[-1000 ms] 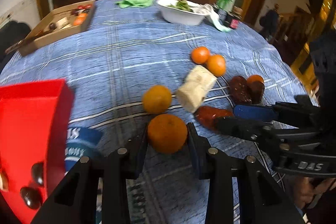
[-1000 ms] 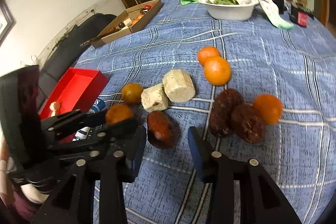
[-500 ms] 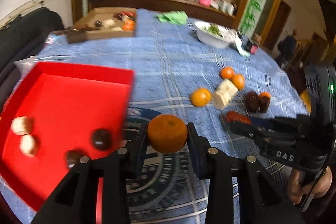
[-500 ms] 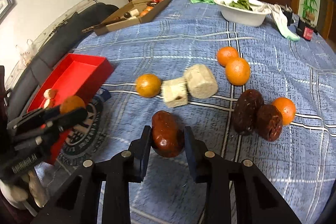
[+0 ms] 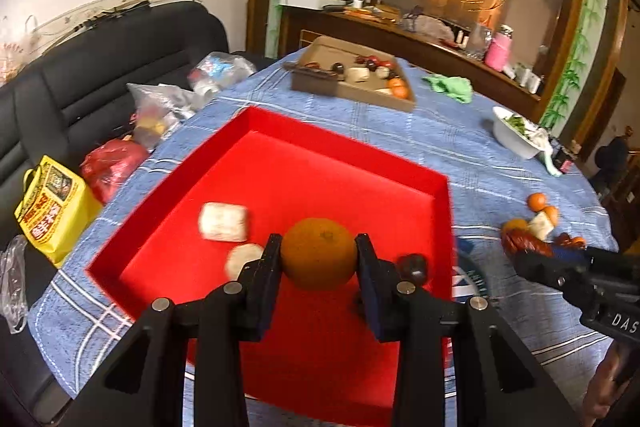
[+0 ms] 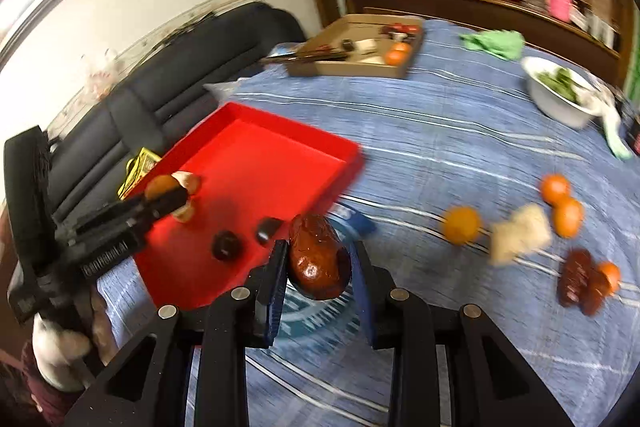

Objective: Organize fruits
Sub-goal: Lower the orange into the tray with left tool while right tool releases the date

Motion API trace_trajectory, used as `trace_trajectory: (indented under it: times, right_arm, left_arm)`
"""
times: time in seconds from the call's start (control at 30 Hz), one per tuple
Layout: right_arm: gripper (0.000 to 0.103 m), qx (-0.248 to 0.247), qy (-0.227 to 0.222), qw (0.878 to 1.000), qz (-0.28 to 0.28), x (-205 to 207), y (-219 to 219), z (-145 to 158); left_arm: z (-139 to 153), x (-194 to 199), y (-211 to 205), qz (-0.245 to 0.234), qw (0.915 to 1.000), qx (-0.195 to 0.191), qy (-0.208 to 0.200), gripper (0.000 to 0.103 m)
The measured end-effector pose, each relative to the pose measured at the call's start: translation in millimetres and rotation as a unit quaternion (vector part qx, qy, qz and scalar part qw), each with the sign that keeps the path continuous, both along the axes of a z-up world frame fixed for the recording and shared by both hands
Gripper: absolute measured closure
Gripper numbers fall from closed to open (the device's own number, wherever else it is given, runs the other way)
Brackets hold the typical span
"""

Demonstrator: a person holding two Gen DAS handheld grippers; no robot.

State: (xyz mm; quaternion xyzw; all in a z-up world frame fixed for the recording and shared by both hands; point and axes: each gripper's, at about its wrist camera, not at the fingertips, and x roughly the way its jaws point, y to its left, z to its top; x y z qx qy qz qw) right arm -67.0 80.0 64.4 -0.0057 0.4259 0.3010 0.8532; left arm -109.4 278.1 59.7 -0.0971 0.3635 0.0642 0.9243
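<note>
Transport step: left hand-held gripper (image 5: 318,259) clamps an orange (image 5: 319,254) above the red tray (image 5: 348,163); right hand-held gripper (image 6: 318,267) grips a brown fruit (image 6: 319,261) at the tray's 4 o'clock corner. Next, probably lower and release inside.

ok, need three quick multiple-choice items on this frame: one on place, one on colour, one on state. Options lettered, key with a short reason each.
1. Where is the orange in the left gripper?
A. over the red tray
B. in the white bowl
C. on the sofa

2. What colour is the fruit in the right gripper?
A. green
B. glossy reddish-brown
C. white

3. How is the right gripper?
A. open, empty
B. shut, empty
C. shut on the fruit

Key: 1 A, red tray floor shows all around the orange; 2 B, its skin is shiny red-brown; 3 C, both pads press its sides.
</note>
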Motion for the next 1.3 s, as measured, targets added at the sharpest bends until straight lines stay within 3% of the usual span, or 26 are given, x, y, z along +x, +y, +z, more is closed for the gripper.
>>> trace_trajectory:
  times: [0.23,0.5,0.6,0.77,1.07,1.3]
  right_arm:
    - [0.069,-0.016,0.016,0.999,0.026,23.5,66.3,-13.5]
    - [0.069,-0.023,0.052,0.998,0.038,48.4,106.0,-41.6]
    - [0.068,-0.013,0.06,0.997,0.04,52.1,111.7,-43.7]
    - [0.05,-0.005,0.055,0.998,0.026,51.2,107.3,-36.4]
    - [0.049,0.014,0.047,0.999,0.0,37.0,75.7,-23.5]
    - [0.046,0.032,0.042,0.998,-0.02,26.0,45.2,-18.4]
  left_arm:
    - [-15.5,1.3,16.3,0.001,0.9998,-0.009,0.015,0.068]
    - [-20.8,0.3,24.5,0.0,0.9996,-0.02,0.019,0.067]
    - [-18.7,-2.1,27.3,0.004,0.9997,-0.018,0.015,0.059]
    - [-11.3,-6.6,28.6,0.015,0.9998,-0.008,0.007,0.051]
    - [5.5,-12.6,4.7,0.014,0.9992,0.037,-0.001,0.037]
    - [16.4,-17.2,-17.9,0.0,0.9983,0.058,0.0,0.033]
